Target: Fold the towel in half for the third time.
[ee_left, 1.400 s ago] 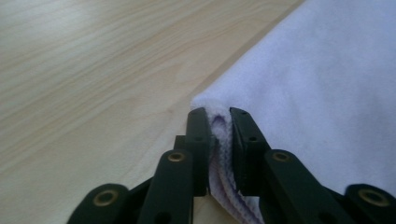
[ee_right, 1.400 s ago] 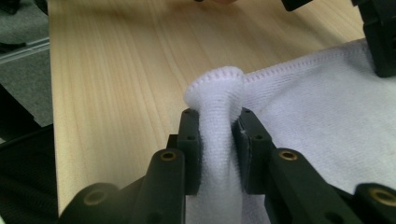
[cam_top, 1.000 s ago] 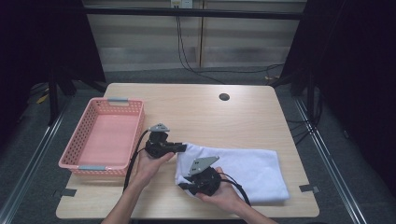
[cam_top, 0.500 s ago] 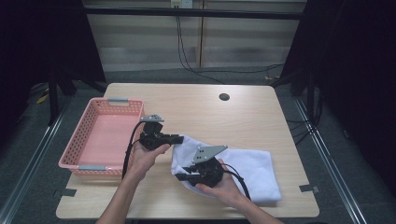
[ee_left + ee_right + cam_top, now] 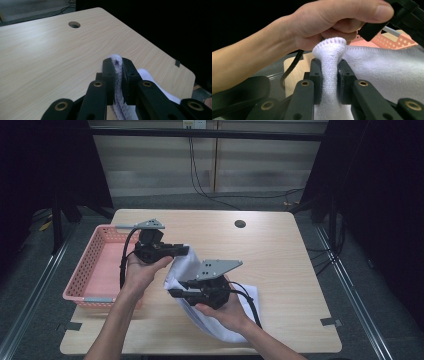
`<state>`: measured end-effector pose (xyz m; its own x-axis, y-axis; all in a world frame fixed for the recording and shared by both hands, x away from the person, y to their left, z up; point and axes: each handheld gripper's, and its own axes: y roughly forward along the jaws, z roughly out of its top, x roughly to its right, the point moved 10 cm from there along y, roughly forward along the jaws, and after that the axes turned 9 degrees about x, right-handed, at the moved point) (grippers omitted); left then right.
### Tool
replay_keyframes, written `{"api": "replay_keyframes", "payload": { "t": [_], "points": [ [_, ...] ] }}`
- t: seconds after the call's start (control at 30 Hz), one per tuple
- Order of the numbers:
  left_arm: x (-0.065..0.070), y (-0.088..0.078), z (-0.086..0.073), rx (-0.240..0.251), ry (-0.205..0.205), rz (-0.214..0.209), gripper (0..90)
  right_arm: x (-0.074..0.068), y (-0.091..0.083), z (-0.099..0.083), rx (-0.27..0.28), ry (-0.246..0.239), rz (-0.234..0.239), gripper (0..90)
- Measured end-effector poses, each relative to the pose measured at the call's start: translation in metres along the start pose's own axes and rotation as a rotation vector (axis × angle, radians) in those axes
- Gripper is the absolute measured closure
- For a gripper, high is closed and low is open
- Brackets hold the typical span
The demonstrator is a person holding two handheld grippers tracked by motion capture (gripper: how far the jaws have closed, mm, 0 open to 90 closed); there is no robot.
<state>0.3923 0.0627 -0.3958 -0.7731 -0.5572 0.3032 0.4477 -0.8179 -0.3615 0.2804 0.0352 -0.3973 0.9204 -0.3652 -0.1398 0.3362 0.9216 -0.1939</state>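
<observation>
Both of your hands have risen since the earlier frames, and the white towel (image 5: 192,270) that lay flat across the desk (image 5: 280,255) now hangs in a sagging band between them, its lower end resting on the wood near your right forearm. From the high view, your left tool (image 5: 181,250) holds one edge up just beside the pink basket (image 5: 95,265), while your right tool (image 5: 174,293) holds another edge lower and nearer to you; lifting two points like this keeps the cloth spread enough to carry or fold, which looks like the aim.

From the left gripper view, your left tool (image 5: 117,72) is pressed together on a thin fold of towel (image 5: 117,62), the hem poking just above the pads, with bare desk (image 5: 50,55) and its round hole (image 5: 74,24) beyond.

From the right gripper view, your right tool (image 5: 329,75) pinches a thicker bunch of towel (image 5: 329,53), whose stitched edge flares out over the pads; your left hand (image 5: 329,22) sits close behind it, so the two grips are near each other along the same edge, and the basket (image 5: 397,41) peeks in at the right
</observation>
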Motion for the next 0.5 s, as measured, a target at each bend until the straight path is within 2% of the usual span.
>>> {"api": "replay_keyframes", "payload": {
  "t": [0.13,0.2,0.33,0.43,0.5],
  "points": [
    [-0.002,0.015,-0.023,-0.015,-0.006,-0.01,82.6,0.003,-0.003,-0.021,-0.03,0.034,-0.008,77.9],
    [0.001,0.024,-0.03,-0.02,-0.02,-0.029,82.5,0.005,-0.008,-0.032,-0.045,0.041,-0.021,77.9],
    [0.013,0.039,-0.031,-0.042,-0.008,-0.053,82.5,0.008,-0.031,-0.045,-0.058,0.049,-0.036,77.8],
    [0.029,0.053,-0.027,-0.069,0.027,-0.07,82.5,0.012,-0.055,-0.053,-0.057,0.06,-0.072,77.8],
    [0.038,0.066,-0.028,-0.088,0.036,-0.085,82.4,0.015,-0.07,-0.059,-0.049,0.075,-0.098,77.6]
  ]
}}
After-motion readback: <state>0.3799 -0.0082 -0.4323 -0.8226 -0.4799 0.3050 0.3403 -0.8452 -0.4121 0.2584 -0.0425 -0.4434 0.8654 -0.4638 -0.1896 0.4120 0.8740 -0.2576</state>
